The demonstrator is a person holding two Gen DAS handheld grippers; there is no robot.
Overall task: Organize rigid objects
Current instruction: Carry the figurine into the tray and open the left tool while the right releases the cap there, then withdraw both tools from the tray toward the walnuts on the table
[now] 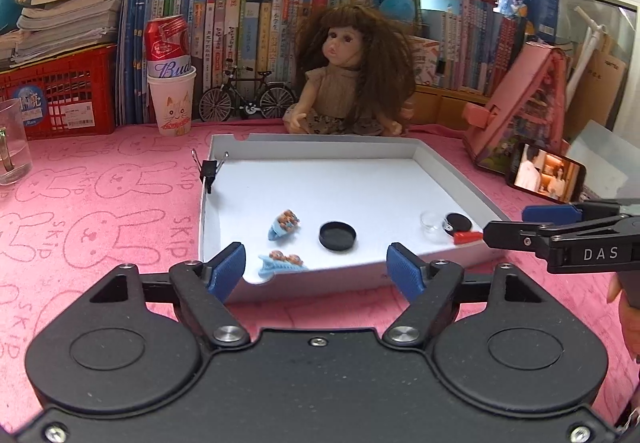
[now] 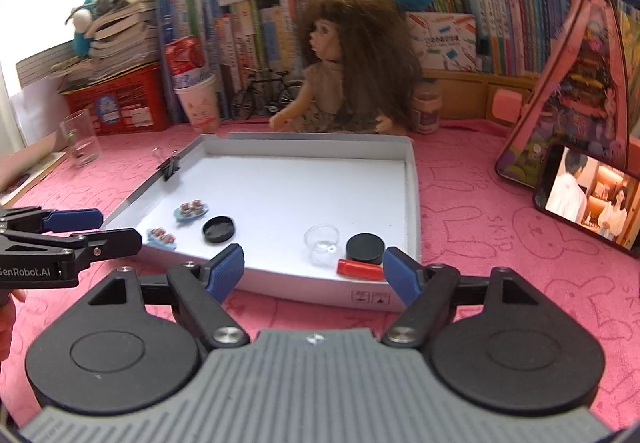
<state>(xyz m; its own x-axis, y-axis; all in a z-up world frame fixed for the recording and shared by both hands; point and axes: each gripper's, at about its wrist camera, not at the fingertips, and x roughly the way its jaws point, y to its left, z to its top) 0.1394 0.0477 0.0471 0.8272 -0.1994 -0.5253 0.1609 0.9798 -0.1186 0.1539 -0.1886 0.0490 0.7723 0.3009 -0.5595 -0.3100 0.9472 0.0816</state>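
So the worktop (image 1: 100, 195) is covered in a pink cloth printed with bunny outlines and "SKIP" lettering, and a shallow white cardboard tray (image 1: 312, 147) sits in the middle of both views with a black binder clip (image 1: 209, 171) pinched on its left wall. Inside the tray, low in the frame: two little blue hair clips with brown bears (image 1: 285, 224), one of them right at the near edge, a round black lid (image 1: 337, 236) just beside them, then toward the lower right a small clear plastic cup (image 2: 322, 243), a second black round lid (image 2: 365, 248) and a red cylindrical tube (image 2: 359, 269) bunched close together. The left claw (image 1: 316, 271) hangs over the near edge of the tray with its blue pads spread apart and nothing between them; the right claw (image 2: 316, 271) does the same near the red tube, also wide apart. Behind the tray a long-haired brown doll (image 1: 348, 75) sits centre frame against a packed row of books (image 1: 248, 31), with plush toys on top, a red plastic crate (image 1: 60, 95) at left, a red can in a white paper cup (image 1: 170, 83), a tiny model bicycle (image 1: 246, 95), and a phone playing video (image 2: 592, 203) at right.
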